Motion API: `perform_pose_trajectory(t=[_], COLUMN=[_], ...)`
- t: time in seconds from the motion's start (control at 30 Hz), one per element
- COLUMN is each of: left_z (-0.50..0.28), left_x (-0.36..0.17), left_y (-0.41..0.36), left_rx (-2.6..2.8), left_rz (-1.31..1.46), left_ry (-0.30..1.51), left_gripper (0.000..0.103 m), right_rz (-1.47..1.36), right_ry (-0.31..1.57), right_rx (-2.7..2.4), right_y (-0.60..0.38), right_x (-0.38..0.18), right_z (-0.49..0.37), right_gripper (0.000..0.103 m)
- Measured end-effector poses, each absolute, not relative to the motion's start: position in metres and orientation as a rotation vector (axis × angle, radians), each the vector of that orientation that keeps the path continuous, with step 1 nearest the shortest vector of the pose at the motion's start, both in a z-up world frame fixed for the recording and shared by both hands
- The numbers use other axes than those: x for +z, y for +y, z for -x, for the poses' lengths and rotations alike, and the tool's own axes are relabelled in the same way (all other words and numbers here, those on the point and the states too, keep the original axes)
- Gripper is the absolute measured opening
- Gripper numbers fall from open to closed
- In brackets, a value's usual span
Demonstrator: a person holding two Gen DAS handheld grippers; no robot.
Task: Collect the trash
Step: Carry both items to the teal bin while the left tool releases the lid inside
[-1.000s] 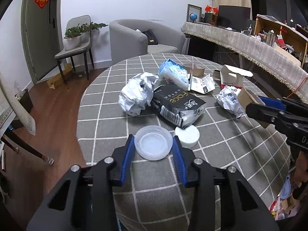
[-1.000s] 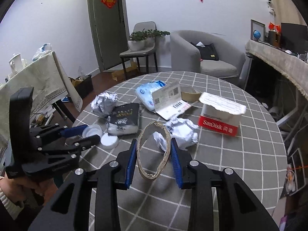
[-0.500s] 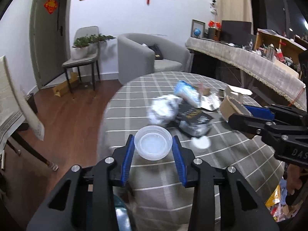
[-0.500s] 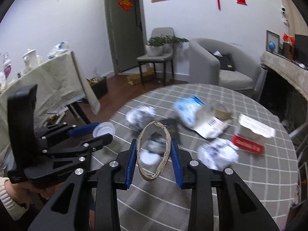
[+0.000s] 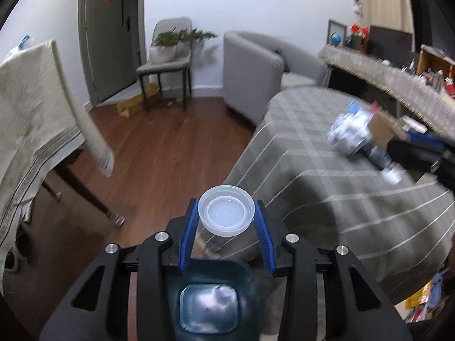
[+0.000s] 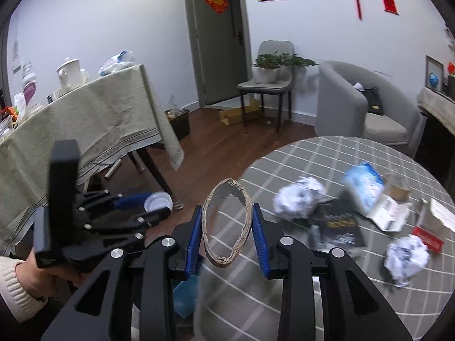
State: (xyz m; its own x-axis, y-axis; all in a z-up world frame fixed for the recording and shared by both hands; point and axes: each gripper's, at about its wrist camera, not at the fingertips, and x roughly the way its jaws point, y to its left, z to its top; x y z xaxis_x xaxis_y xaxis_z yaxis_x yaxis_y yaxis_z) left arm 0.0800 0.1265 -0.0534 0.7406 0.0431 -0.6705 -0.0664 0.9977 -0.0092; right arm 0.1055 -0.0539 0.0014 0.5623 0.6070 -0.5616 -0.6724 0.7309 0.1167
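A: Why is the left gripper [image 5: 226,221] out past the counter's [image 5: 355,199] edge?

B: My guess is it's lining up a drop. Its jaws pinch a lid [image 5: 226,214] by the rim, flat side up, and a blue bin [image 5: 209,309] sits on the floor right beneath them, just beside the counter's near edge. Holding the lid level over the opening should let it fall straight in.

A: What's the lid like?

B: A shallow round disc of translucent white plastic with a raised lip. It looks light and stiff enough for an edge grip.

A: And the right gripper [image 6: 227,221]?

B: Its jaws squeeze a cardboard ring [image 6: 227,223] from both sides, so it has buckled into a tall oval. It's thin brown board with ragged, torn edges. It hangs over the counter's near edge, close to the bin, so I'd judge it goes in next.

A: What's left on the counter?

B: Toward the middle and right edge lie two crumpled paper balls [image 6: 298,199], white and creased, a glossy black pouch [image 6: 338,227], a shiny blue packet [image 6: 365,186], and some opened cartons [image 6: 389,209] of flat, folded board. The fast motion blurs them all.
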Motion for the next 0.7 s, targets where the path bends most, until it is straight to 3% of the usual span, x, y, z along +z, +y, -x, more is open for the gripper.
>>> perform_pose_trajectory(t=[0.7], left_z=[-0.061], left_x=[-0.161], left_y=[0.212], left_rx=[0.105], left_rz=[0.106], left_ry=[1.147], left_gripper=[0.042], right_rz=[0.167], right_ry=[0.735], right_rx=[0.851], right_y=[0.046], right_x=[-0.032], right_z=[-0.109], right_gripper=[0.034])
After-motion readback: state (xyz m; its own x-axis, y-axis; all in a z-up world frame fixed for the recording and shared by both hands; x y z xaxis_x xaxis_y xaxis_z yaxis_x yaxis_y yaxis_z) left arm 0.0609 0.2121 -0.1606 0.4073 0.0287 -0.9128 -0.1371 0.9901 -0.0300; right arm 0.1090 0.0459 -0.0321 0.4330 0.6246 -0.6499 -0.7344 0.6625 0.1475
